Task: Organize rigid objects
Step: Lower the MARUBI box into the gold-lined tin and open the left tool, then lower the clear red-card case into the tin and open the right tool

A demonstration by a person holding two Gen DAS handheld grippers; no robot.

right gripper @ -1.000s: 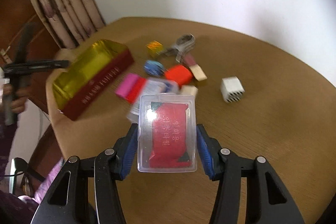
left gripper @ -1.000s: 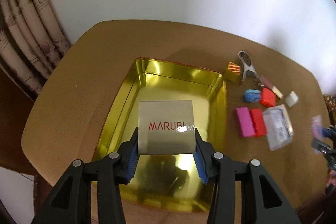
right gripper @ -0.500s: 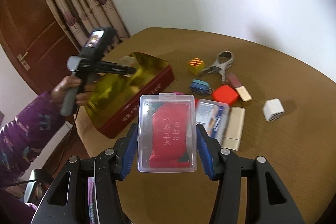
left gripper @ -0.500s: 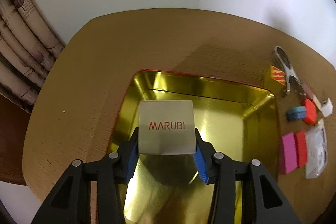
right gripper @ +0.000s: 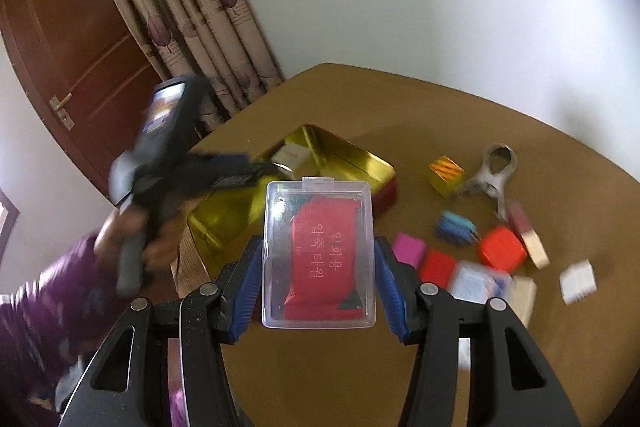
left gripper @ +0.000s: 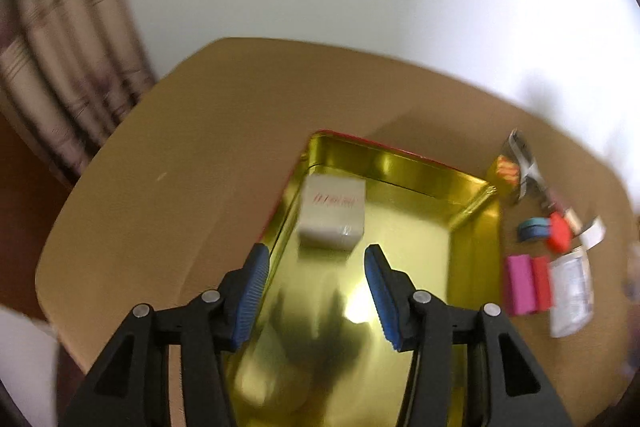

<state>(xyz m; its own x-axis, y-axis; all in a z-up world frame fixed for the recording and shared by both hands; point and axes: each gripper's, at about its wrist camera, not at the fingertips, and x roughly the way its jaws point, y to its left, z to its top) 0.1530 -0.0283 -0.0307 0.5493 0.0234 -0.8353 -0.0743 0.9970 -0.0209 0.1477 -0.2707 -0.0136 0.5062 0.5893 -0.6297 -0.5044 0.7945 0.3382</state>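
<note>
The left gripper (left gripper: 314,293) fingers gape behind the white box (left gripper: 332,211) in the gold tin (left gripper: 472,247); the right gripper (right gripper: 319,281) fingers clamp the clear case (right gripper: 319,255).

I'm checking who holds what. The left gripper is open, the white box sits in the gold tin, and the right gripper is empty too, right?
Not quite. The right gripper is not empty: in the right wrist view it is shut on the clear plastic case with the red card inside. The rest is right: the left gripper is open and the white box sits in the gold tin.

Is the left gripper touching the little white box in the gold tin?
Apart. The left wrist view shows the left gripper open, the white box lying beyond its fingertips inside the gold tin.
</note>
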